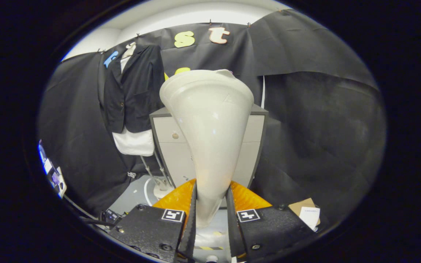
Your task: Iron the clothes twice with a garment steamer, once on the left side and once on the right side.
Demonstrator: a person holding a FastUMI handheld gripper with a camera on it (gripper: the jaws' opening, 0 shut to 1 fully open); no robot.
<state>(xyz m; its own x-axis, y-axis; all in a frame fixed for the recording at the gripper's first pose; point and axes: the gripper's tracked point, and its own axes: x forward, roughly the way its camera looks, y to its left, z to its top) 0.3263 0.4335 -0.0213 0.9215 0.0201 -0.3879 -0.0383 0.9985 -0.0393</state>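
While I hold the steamer head (208, 135) up in the centre of the frame, the gripper (210, 212) is clenched on its narrow neck, both fingers pressing it from either side at the bottom centre. Its wide mouth faces away from me, toward the grey cabinet (166, 135) behind it. The dark jacket (133, 87), with a white shirt (133, 142) hanging out under its hem, sits in the upper left of the frame on a stand, well apart from the steamer head and off to its left. I judge that I am in the carry-over step: tool in hand, garment not yet touched, neither pass begun. The next move, as I read it, calls for swinging left and forward, squaring the mouth to the jacket's front, then drawing one stroke down one side. I see no steam.
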